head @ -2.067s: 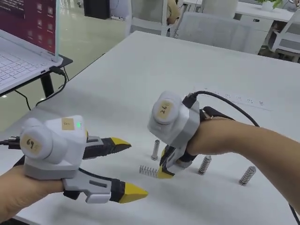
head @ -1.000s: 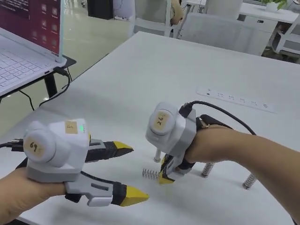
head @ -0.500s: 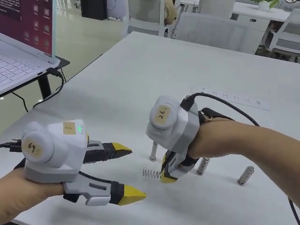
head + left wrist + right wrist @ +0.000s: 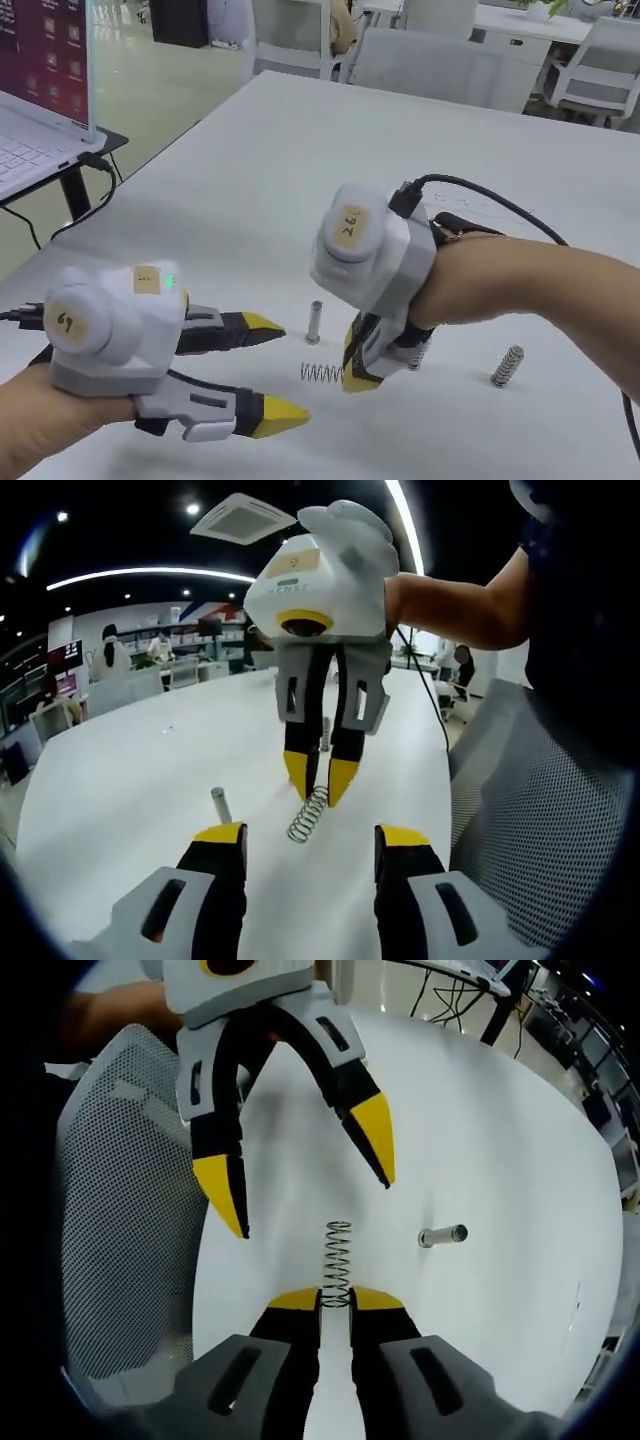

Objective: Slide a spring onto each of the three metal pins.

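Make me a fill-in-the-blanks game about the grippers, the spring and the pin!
1. The right gripper holds the loose spring by one ___.
2. The left gripper has its jaws ___.
3. The pin nearest the left gripper has ___ spring on it.

Missing words: end; open; no

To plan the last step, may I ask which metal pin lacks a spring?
The smooth silver pin left of the right gripper; the pin behind that gripper and the far-right pin wear springs.
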Demonstrator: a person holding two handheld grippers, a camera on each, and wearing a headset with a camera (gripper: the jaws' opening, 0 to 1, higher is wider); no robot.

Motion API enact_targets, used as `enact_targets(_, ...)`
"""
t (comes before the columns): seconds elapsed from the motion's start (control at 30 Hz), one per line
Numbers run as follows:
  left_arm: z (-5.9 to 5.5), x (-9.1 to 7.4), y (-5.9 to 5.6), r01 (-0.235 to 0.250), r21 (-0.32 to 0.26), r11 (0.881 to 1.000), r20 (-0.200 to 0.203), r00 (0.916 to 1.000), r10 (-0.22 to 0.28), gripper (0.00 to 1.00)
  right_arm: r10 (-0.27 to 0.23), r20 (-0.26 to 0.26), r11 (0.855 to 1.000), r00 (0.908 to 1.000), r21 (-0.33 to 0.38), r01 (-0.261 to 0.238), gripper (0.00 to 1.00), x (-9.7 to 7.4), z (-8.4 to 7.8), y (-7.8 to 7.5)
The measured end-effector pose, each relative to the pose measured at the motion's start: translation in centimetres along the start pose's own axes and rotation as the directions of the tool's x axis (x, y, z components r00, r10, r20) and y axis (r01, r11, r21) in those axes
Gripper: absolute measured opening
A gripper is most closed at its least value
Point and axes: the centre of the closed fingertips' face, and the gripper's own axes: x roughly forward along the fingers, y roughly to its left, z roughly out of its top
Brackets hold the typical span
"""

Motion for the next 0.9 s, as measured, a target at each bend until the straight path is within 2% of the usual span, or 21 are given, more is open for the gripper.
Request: enact_targets(0.9,1.0,0.6,-1.3,0.046,0.074,0.996,0.016,0.9988,-0.047,0.19,0.015,0.002,0.998,0.9999,-0.061,-0.015,0.08,-1.7,0.7,1.7)
